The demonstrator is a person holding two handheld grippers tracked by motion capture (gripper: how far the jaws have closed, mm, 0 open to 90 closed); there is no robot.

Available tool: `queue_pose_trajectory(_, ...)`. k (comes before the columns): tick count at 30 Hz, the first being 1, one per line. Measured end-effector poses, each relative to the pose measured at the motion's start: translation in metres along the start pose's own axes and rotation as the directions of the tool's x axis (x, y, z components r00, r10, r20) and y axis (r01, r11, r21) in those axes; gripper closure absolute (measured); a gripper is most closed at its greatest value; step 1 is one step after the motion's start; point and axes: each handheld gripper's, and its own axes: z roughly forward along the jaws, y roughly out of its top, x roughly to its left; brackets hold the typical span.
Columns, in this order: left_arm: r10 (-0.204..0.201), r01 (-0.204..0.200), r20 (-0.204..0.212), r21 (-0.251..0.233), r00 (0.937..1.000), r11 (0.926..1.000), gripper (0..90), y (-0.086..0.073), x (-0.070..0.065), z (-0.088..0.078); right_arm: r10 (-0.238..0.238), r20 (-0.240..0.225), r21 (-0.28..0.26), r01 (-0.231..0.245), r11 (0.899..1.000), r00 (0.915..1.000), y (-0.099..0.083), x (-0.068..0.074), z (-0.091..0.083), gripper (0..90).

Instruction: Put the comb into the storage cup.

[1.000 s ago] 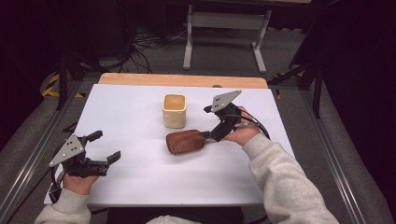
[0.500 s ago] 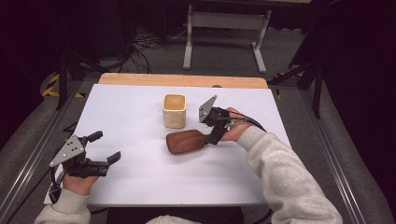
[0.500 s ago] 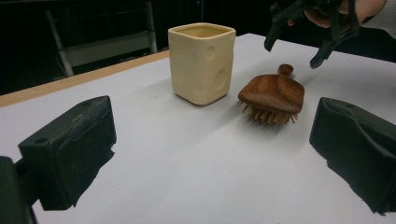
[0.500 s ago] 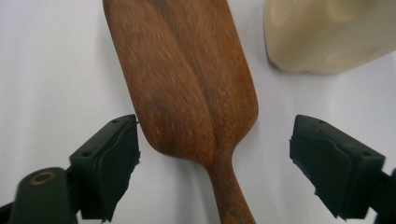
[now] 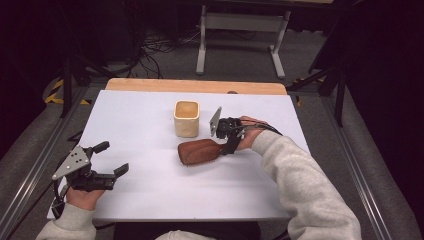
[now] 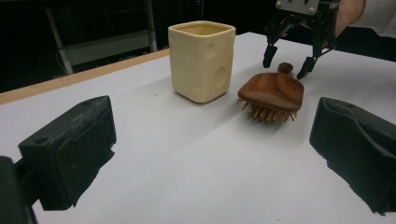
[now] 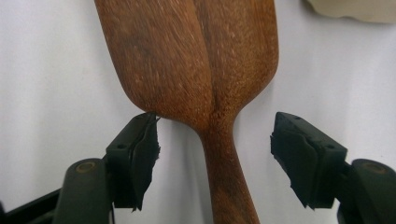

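On the white bench point(image 5: 150, 130), the wooden hairbrush point(image 5: 200, 151) lies bristles-down just beside the cream cup point(image 5: 186, 118), its handle between the right gripper point(image 5: 231, 145) fingers, which have been closing but stand clear, while the left gripper point(image 5: 109, 159), well apart from the cup, stands open and empty.

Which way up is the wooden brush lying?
Bristles down: the brush rests on its bristles on the table, smooth wooden back facing up.
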Motion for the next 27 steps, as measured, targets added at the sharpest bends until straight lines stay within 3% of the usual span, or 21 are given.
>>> queue_pose_trajectory(9, -0.005, 0.005, 0.005, -0.003, 1.0, 1.0, 1.4, 0.0, 0.0, 0.0, -0.016, -0.041, 0.055, 0.018, 0.998, 0.999, -0.004, -0.005, 0.008, 43.5)
queue_pose_trajectory(14, -0.005, 0.005, 0.005, -0.002, 1.0, 1.0, 1.4, -0.001, 0.0, 0.0, -0.044, -0.05, 0.076, 0.048, 0.996, 0.9977, -0.002, -0.005, 0.012, 52.1)
queue_pose_trajectory(17, -0.002, 0.002, 0.006, 0.0, 1.0, 1.0, 1.4, -0.001, 0.0, 0.0, -0.085, -0.054, 0.091, 0.09, 0.992, 0.9949, 0.0, -0.005, 0.017, 58.9)
queue_pose_trajectory(21, -0.006, 0.006, 0.009, -0.002, 0.9999, 1.0, 1.4, -0.001, 0.0, 0.0, -0.116, -0.05, 0.105, 0.121, 0.987, 0.992, 0.002, -0.003, 0.018, 71.1)
queue_pose_trajectory(27, -0.008, 0.008, 0.009, -0.004, 0.9999, 1.0, 1.4, -0.001, 0.0, 0.0, -0.134, -0.049, 0.107, 0.139, 0.984, 0.9898, 0.002, -0.003, 0.02, 72.4)
